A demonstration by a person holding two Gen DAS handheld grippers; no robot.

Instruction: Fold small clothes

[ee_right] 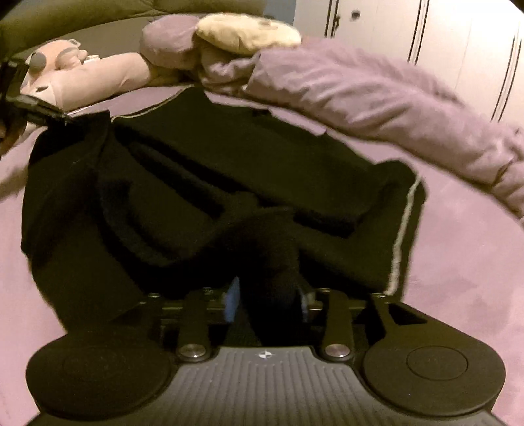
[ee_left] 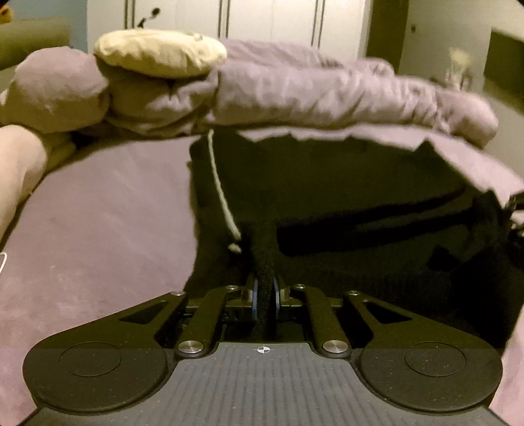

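Garment: the black garment is lying rumpled across the purple bedsheet, and I'm looking at it from both hands at once. It is spreading dark and soft over the middle of the bed, folds running across it.

Trim: a pale cord or stripe is running down the garment's edge in my left view; a similar light stripe is edging it on the far right in my right view.

Left gripper: my left gripper is pinching a raised ridge of the black fabric, its jaws nearly together with the cloth squeezed between the blue pads.

Right gripper: my right gripper is straddling a thick bunch of the same fabric, its jaws standing partway apart. The blue pads are sitting on either side of the bunch; I cannot tell whether they are pressing on it.

Other hand seen: my left tool is showing at the upper left of the right view, at the garment's corner.

Bedding: a bunched purple duvet is lying along the far edge of the garment, touching it.

On top: a cream cushion is resting on the duvet's left end.

Further out: a pink plush toy is lying on the sheet by the duvet, and white wardrobe doors are standing behind the bed.
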